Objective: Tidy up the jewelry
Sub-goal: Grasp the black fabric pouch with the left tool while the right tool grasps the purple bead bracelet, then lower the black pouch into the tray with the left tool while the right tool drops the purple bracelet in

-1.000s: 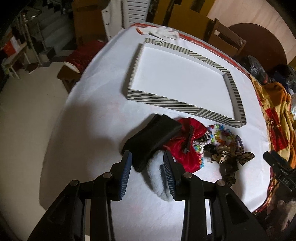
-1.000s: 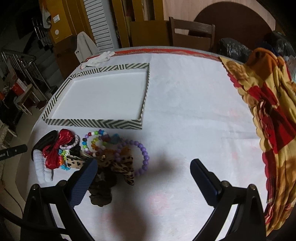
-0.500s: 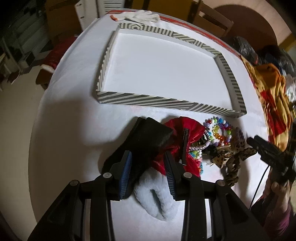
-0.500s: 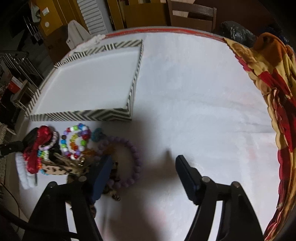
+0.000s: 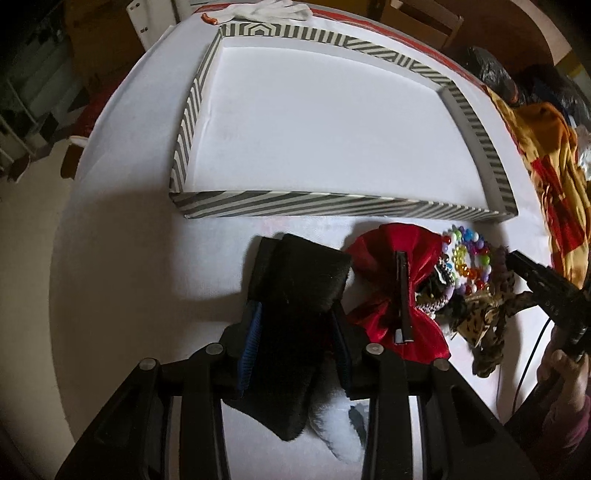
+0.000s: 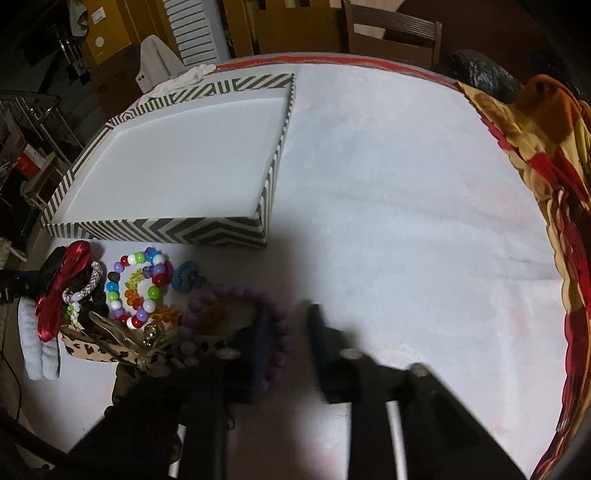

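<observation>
Lying just in front of the striped tray [image 5: 332,208] on a white tablecloth [image 6: 406,184] is the jewelry heap: a black furry pouch [image 5: 291,295] at the heap's 9 o'clock end, a red satin bow [image 5: 399,295] touching its right side, a multicoloured bead bracelet [image 6: 136,288] next, a teal charm [image 6: 186,277] just beside that, a purple bead bracelet [image 6: 273,332] at the 3 o'clock end, and a leopard-print bow [image 6: 110,343] at the heap's 6 o'clock. A pale fuzzy item [image 5: 336,435] lies partly under the pouch. Left gripper [image 5: 295,347]: blue-padded fingers set on either side of the black pouch and touching its sides; whether they are truly clamped on it cannot be told. Right gripper [image 6: 288,332]: blurred, fingers apart, one finger inside the purple bracelet's ring and one outside it, straddling the beads without closing. Tray: shallow, white inside, nothing in it, at 12 o'clock from the heap. Surroundings: a white glove [image 5: 266,11] beyond the tray's far rim; a yellow-and-red cloth [image 6: 546,155] draped over the table edge at 3 o'clock; a wooden chair [image 6: 391,33] behind the table.
</observation>
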A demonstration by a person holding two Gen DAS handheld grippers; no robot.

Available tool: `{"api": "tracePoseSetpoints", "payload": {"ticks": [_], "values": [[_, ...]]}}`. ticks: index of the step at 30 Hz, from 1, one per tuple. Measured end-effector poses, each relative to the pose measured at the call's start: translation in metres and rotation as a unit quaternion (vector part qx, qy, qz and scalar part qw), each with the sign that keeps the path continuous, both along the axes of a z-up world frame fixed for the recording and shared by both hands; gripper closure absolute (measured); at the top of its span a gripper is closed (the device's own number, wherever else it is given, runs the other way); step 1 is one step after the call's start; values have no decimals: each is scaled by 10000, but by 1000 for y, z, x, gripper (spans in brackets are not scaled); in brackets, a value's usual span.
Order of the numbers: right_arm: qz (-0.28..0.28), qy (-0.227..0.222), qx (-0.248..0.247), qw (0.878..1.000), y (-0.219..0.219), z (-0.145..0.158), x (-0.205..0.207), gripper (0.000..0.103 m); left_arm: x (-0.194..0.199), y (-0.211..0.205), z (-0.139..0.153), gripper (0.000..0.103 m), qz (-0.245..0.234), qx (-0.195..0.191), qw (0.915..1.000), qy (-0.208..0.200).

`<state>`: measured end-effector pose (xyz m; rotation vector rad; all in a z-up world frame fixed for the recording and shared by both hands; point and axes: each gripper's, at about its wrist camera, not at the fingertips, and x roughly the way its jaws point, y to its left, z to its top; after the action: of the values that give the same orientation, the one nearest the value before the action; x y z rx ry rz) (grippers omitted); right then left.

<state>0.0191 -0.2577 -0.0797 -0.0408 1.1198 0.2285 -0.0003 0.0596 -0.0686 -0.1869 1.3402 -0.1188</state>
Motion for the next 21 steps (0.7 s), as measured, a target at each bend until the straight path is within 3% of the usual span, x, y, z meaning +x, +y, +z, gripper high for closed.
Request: {"api": "tracePoseSetpoints", "payload": {"ticks": [5,14,21], "values": [[0,-78,205,9998,-6,7,-3,93,-3,8,6,78,186,-197,9996,-62],[106,-627,756,9951,-11,69,-12,93,-20,20,53,78,526,-245,9963,-637],[319,-1004,823,9910,-5,111,-11,93,-16,14,80,79,606,-167,9934,-963]]}}
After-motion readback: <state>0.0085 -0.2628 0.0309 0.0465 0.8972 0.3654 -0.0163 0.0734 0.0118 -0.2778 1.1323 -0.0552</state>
